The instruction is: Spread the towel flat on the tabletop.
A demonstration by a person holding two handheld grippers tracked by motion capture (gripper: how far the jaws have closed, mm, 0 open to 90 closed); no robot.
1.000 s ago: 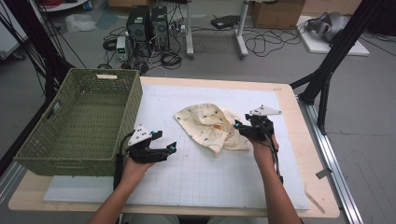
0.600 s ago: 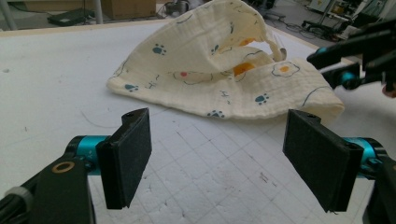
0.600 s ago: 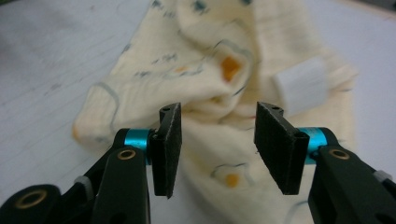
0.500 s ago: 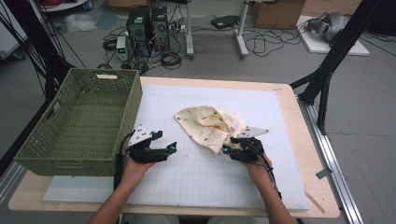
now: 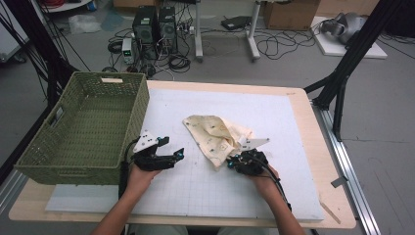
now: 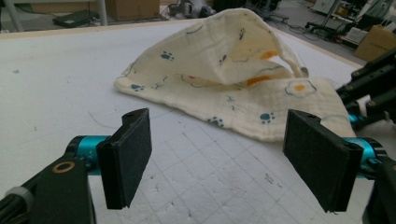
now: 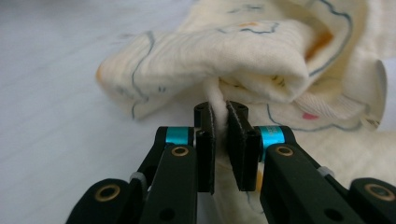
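The right claw (image 7: 219, 114) is clamped on a thin fold of the cream printed muslin cloth (image 7: 261, 60), its two black jaws nearly meeting with only a ridge of fabric pinched between them at the cloth's near edge. In the high view that right claw (image 5: 234, 162) sits at the cloth's near corner, and the cloth (image 5: 215, 134) lies crumpled in a loose heap on the white gridded surface (image 5: 293, 147), partly folded over itself. The left claw (image 5: 177, 155) stands on the other side of the cloth, a little apart from it, with its jaws spread wide and nothing between them; in the left gripper view the cloth (image 6: 233, 79) lies ahead of that left claw (image 6: 224, 154), not yet touched. The green woven basket (image 5: 83, 132) stands beyond the left claw, well apart from the cloth. The grip looks shallow to me: so little fabric is caught that a quick pull could let the fold slide out of the jaws. Since the cloth is doubled over, the right claw may hold more than one layer, so a lift could bring the cloth up bunched instead of spread. If the left claw closes on the humped middle of the cloth and not on a free edge, the two grips would probably twist the cloth.
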